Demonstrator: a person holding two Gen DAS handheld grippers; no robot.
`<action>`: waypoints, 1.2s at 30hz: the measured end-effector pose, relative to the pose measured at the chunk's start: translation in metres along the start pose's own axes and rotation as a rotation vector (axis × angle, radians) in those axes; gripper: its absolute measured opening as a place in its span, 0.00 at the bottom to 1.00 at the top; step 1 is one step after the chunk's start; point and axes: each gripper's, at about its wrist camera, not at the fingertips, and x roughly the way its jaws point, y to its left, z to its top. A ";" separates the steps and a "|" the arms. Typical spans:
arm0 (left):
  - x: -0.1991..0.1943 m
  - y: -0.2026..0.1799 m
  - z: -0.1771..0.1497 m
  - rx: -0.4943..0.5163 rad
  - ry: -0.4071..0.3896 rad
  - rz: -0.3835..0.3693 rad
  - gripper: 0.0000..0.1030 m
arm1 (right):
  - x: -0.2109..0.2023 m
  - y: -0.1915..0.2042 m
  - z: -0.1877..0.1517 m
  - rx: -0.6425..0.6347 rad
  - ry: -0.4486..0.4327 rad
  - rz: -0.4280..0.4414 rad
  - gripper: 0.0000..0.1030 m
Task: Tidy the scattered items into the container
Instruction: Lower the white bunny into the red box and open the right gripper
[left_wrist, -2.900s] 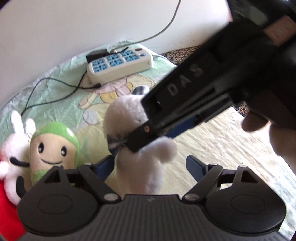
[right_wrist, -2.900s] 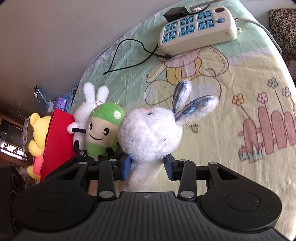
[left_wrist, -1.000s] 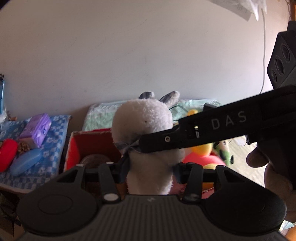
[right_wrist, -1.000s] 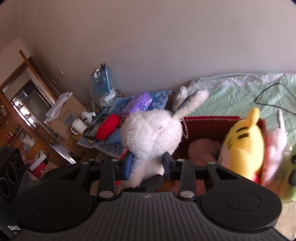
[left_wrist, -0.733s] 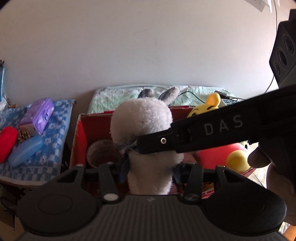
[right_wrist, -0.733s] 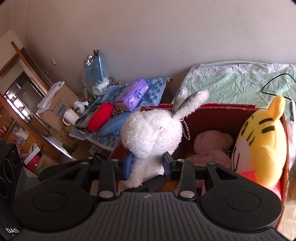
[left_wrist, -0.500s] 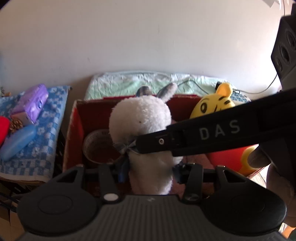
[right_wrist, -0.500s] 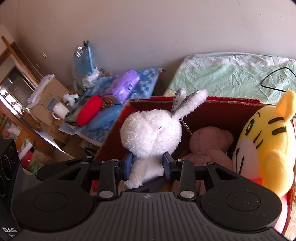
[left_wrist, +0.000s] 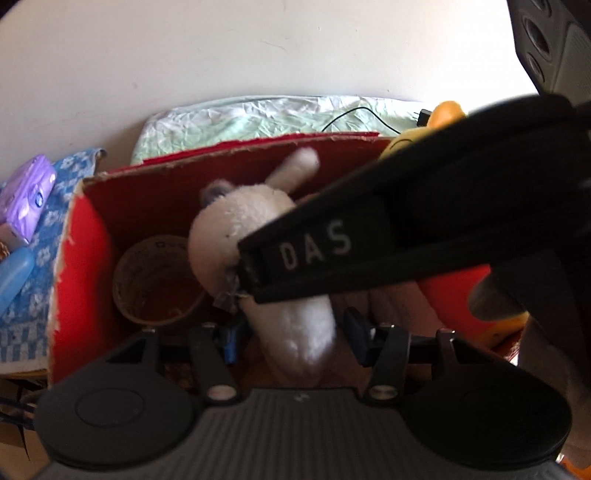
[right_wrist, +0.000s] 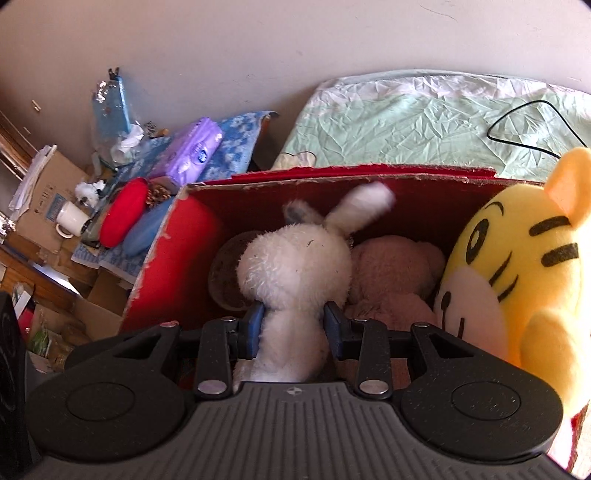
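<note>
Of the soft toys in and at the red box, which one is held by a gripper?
The white rabbit. The right gripper pinches its body between blue fingers. The pink plush lies loose in the red box, and the yellow tiger is untouched.

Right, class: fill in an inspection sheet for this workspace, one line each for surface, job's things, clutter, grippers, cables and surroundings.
Surface: crumpled pale green sheet on the bed behind the box.
Job's things: white plush rabbit inside the red cardboard box, beside a pink plush, a round brown container and a yellow tiger plush.
Clutter: purple packet, red pouch, white mug and cardboard cartons on the side.
Grippers: right gripper is shut on the rabbit's body; left gripper has just been opening, and its fingers stand clear of the rabbit between them.
Cables: black cable looped on the sheet.
Surroundings: plain pale wall.
</note>
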 end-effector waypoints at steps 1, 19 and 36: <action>0.000 0.003 0.001 -0.016 0.000 -0.012 0.52 | 0.000 -0.002 -0.001 0.009 0.001 0.001 0.36; -0.031 0.017 -0.004 -0.028 -0.056 -0.018 0.78 | 0.003 -0.014 0.001 0.081 0.010 0.019 0.45; -0.046 0.002 -0.003 -0.031 -0.119 -0.055 0.76 | -0.026 -0.009 -0.005 0.085 -0.063 0.010 0.46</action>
